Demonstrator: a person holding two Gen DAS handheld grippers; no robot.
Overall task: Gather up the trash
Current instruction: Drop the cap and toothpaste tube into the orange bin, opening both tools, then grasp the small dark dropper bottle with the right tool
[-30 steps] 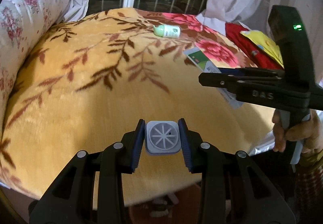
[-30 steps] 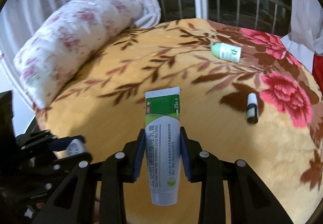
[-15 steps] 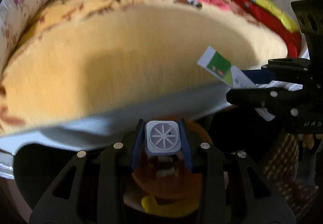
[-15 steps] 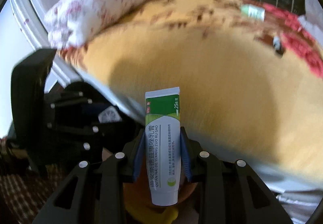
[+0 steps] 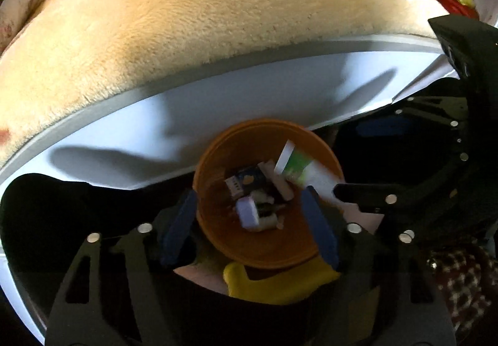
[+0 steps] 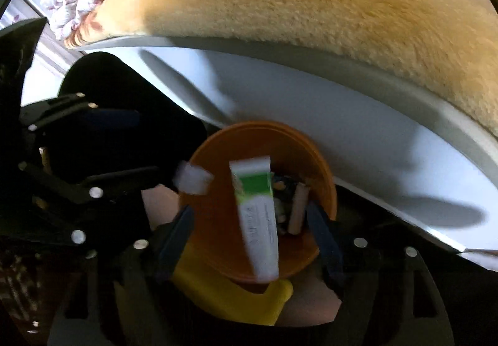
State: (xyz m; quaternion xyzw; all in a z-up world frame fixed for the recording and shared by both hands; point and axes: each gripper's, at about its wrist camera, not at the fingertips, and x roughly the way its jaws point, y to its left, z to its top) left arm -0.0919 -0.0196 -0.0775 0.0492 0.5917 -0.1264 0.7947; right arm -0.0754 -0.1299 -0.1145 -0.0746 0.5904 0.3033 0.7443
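Now tube free above bin

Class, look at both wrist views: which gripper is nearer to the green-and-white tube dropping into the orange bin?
Right. The tube falls between the opening jaws of the right gripper, touching neither pad. The left gripper, also opening, hangs over the orange bin beside it, releasing a small white box.

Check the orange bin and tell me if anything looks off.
Nothing is spilled. Both grippers' jaws are opening over the orange bin. The green and white tube is blurred and tilted between the right gripper's pads, untouched by them. A small white box is similarly loose below the left gripper.
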